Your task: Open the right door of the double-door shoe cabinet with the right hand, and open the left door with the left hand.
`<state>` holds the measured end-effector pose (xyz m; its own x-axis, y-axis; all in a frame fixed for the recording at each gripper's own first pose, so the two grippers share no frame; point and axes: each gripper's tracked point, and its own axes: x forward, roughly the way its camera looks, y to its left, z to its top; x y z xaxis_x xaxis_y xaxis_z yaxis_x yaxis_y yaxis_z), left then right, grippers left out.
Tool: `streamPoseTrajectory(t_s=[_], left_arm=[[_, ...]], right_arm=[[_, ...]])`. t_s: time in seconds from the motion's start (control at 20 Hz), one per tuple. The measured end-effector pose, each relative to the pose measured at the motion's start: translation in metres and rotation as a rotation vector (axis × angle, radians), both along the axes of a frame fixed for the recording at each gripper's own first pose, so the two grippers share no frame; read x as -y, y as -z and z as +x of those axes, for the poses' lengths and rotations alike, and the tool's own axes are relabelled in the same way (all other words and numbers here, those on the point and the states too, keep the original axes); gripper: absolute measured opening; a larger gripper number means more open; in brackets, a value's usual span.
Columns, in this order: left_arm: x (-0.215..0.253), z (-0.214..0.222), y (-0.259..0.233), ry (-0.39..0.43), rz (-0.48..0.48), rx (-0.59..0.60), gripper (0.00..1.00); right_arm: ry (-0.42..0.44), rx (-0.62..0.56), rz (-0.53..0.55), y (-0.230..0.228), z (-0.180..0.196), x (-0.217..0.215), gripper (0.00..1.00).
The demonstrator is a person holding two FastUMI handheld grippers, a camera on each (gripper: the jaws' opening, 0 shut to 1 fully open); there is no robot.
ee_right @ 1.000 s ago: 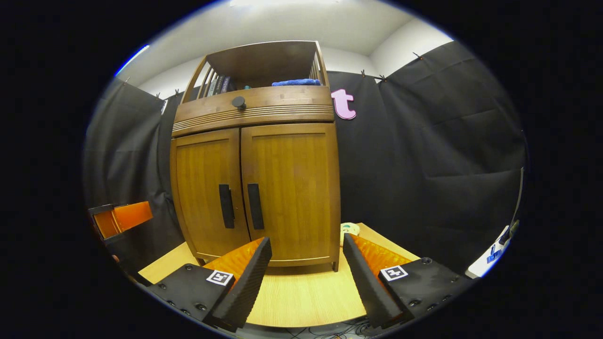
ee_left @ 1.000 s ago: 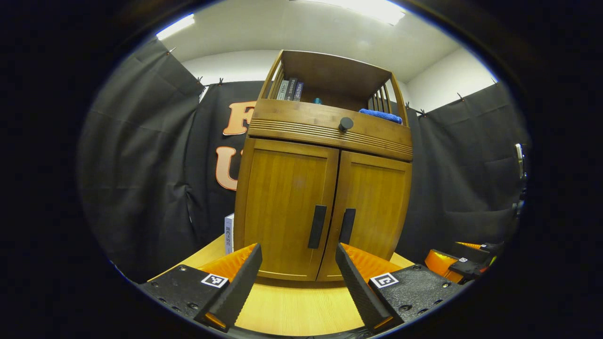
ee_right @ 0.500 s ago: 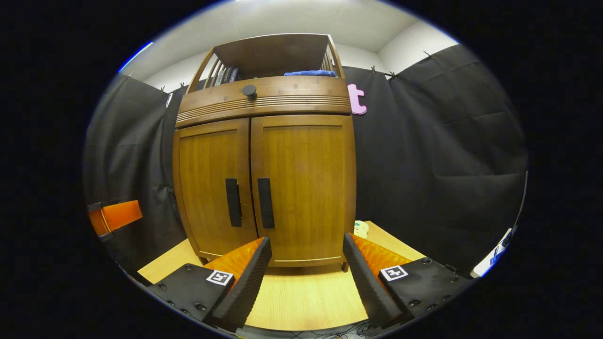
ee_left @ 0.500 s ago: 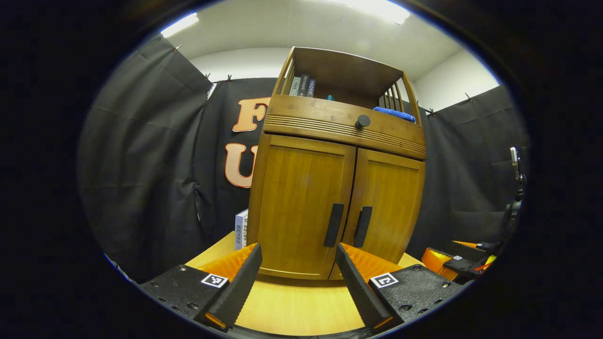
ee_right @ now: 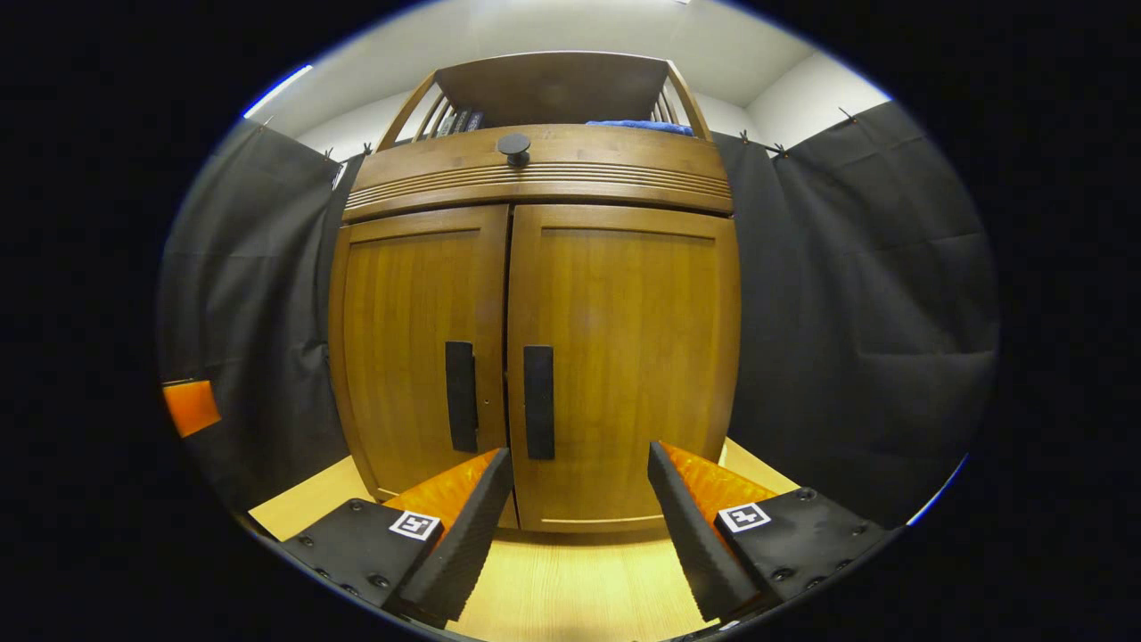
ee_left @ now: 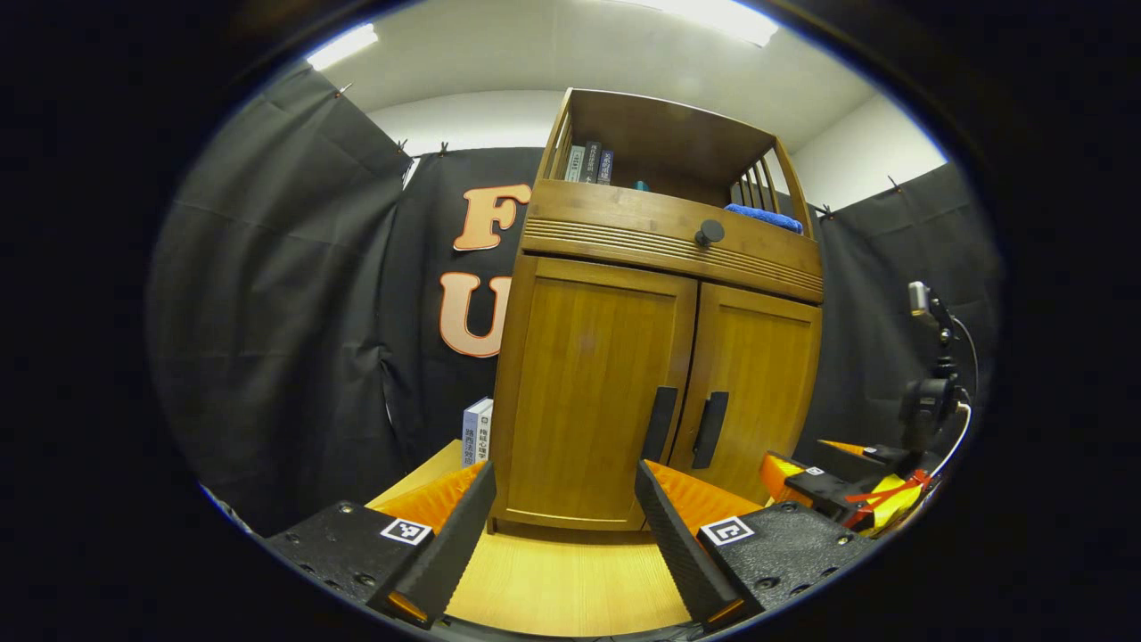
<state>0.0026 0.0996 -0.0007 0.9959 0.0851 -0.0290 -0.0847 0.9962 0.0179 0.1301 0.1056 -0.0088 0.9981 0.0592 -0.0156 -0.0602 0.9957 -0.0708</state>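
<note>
Cabinet (ee_right: 535,357) stands on table (ee_right: 579,588), both doors shut. R door (ee_right: 624,374) w/ handle (ee_right: 538,401); L door (ee_left: 588,392) w/ handle (ee_left: 660,423). R gripper (ee_right: 579,526) jaws wide, nothing held, near R door, apart from it. L gripper (ee_left: 562,535) jaws wide, nothing held, facing L door, not touching. Book (ee_left: 477,432) beside cabinet.

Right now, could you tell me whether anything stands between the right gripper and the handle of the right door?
Nothing visible does. The right gripper is open, and only bare tabletop lies between it and the right door's handle. Both doors are closed.
</note>
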Motion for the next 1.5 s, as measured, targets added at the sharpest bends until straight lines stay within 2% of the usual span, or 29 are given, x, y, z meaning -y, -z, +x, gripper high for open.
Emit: streamPoseTrajectory(t_s=[0.4,0.45,0.8,0.85,0.95,1.15,1.3,1.35,1.45,1.5], left_arm=[[-0.013,0.001,-0.004,-0.019,0.003,0.006,0.92],[-0.014,0.001,-0.005,-0.018,0.004,0.006,0.92],[-0.019,0.002,-0.003,-0.022,0.008,-0.004,0.92],[-0.021,0.002,-0.002,-0.025,0.008,-0.007,0.92],[-0.025,0.001,0.000,-0.033,0.005,-0.015,0.92],[-0.033,-0.001,-0.002,-0.049,0.010,-0.010,0.95],[-0.033,0.000,-0.002,-0.045,0.008,-0.013,0.92],[-0.032,0.000,-0.002,-0.042,0.009,-0.013,0.92],[-0.032,-0.001,-0.003,-0.035,0.012,-0.011,0.92],[-0.032,-0.002,-0.003,-0.031,0.012,-0.011,0.92]], right_arm=[[-0.009,-0.009,0.003,0.008,0.066,-0.018,0.99],[-0.011,-0.006,-0.001,0.008,0.074,-0.019,0.92],[-0.029,-0.035,0.009,0.017,0.130,-0.032,0.92],[-0.028,-0.043,0.011,0.018,0.136,-0.034,0.98],[-0.032,-0.051,0.015,0.019,0.142,-0.036,0.82],[-0.029,-0.067,0.030,0.025,0.149,-0.039,0.73],[-0.013,-0.084,0.045,0.029,0.151,-0.035,0.37],[-0.018,-0.087,0.048,0.030,0.151,-0.035,0.49],[-0.016,-0.086,0.047,0.029,0.150,-0.035,0.46],[-0.006,-0.089,0.042,0.029,0.151,-0.035,0.36]])
